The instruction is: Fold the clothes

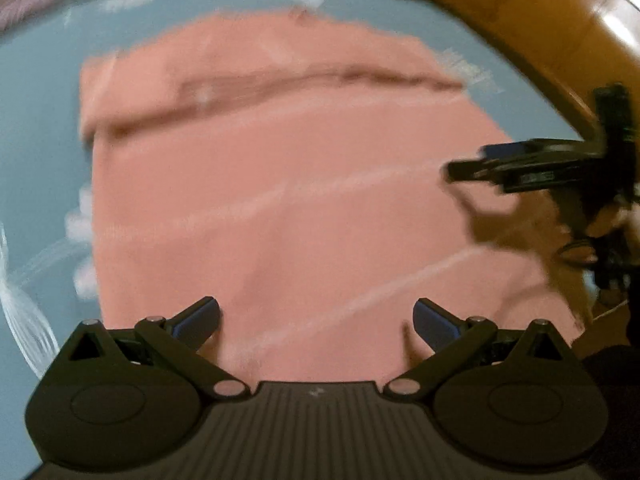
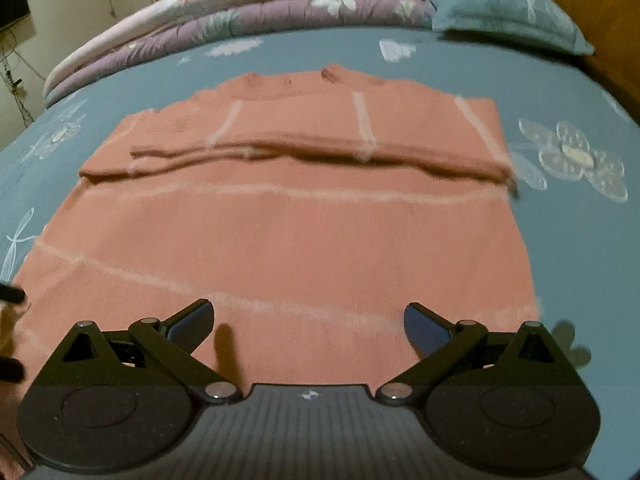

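The pink sweater (image 2: 288, 216) lies flat on the blue flowered bedsheet (image 2: 568, 92), neck at the far end, hem at the near end, pale stripes running across it, and both sleeves look folded in over the chest, forming that raised band across the upper body. So its long axis runs straight away from the two tools, and the hem edge sits right below both of them. The right gripper (image 2: 308, 326) hovers over the near hem, toward the sweater's right corner, fingers spread wide with nothing between them; you can see cloth through the gap. The left gripper (image 1: 316, 320) is spread just as wide and empty too, low over the hem on the other side, though its view is smeared by motion blur, so contact with the cloth cannot be told. In the left view the right tool shows as a dark shape at the right edge, above the fabric, so the two are side by side, well apart across the hem. My read: the next fold is hem up to neck, and it turns on each gripper taking its own near corner, the right one looking slightly better lined up. A folded quilt (image 2: 240, 4) and a pillow (image 2: 508, 8) sit beyond the collar, clear of the fold's path.
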{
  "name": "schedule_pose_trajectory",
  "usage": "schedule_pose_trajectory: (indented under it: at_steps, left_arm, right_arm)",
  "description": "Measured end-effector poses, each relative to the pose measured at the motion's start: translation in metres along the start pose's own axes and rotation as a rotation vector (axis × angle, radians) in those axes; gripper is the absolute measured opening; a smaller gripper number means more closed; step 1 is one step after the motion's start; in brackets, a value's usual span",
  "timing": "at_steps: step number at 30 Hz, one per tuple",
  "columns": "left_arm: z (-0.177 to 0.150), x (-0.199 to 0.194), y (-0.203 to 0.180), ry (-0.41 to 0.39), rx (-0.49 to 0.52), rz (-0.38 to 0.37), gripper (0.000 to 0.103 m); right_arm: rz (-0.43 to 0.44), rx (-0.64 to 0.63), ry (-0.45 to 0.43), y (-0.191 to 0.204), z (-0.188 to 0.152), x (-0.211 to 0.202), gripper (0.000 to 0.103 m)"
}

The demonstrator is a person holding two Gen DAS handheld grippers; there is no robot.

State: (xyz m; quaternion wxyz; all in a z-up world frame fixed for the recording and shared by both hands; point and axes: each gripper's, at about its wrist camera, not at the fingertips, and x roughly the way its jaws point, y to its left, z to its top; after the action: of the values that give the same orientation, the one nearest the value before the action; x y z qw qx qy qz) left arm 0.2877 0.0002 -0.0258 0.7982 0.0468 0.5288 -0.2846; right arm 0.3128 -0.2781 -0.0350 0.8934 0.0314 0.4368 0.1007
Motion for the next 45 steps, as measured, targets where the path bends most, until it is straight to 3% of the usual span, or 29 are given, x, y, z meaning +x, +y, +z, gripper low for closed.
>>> schedule_pose_trajectory:
  at_steps: [4,8,12,18,22,26,29,38,41,45]
  left_arm:
    - [0.01,-0.006,0.005,-0.044,-0.027,0.018,0.102]
    - [0.034,-0.006,0.005,-0.099,0.013,0.043,0.102]
    - [0.053,0.013,0.01,-0.095,0.027,0.042,0.102]
    - [0.058,0.033,0.021,-0.06,0.03,0.036,0.102]
    - [0.063,0.032,0.026,-0.069,0.002,0.027,0.102]
    - [0.065,0.031,0.027,-0.075,0.002,0.059,0.102]
    - [0.062,0.032,0.03,-0.072,-0.015,0.063,0.102]
    - [0.059,0.032,0.031,-0.081,-0.006,0.066,0.102]
    - [0.058,0.032,0.029,-0.081,0.003,0.07,0.102]
    - [0.059,0.033,0.028,-0.084,0.016,0.08,0.102]
  right_arm:
    - [-0.001,-0.006,0.014,-0.006,0.0,-0.004,0.103]
    - [0.005,0.005,-0.038,-0.017,0.022,-0.004,0.103]
    - [0.027,-0.046,-0.144,-0.019,0.071,0.006,0.103]
    - [0.102,-0.114,-0.297,-0.022,0.16,0.053,0.103]
    - [0.138,-0.063,-0.28,-0.032,0.211,0.108,0.103]
    - [0.178,-0.004,-0.17,-0.042,0.236,0.165,0.103]
    - [0.102,-0.003,-0.114,-0.044,0.241,0.201,0.103]
    - [0.048,-0.005,-0.102,-0.04,0.261,0.202,0.103]
    - [0.136,-0.03,-0.18,-0.018,0.257,0.171,0.103]
    - [0.342,-0.163,-0.167,0.03,0.259,0.159,0.103]
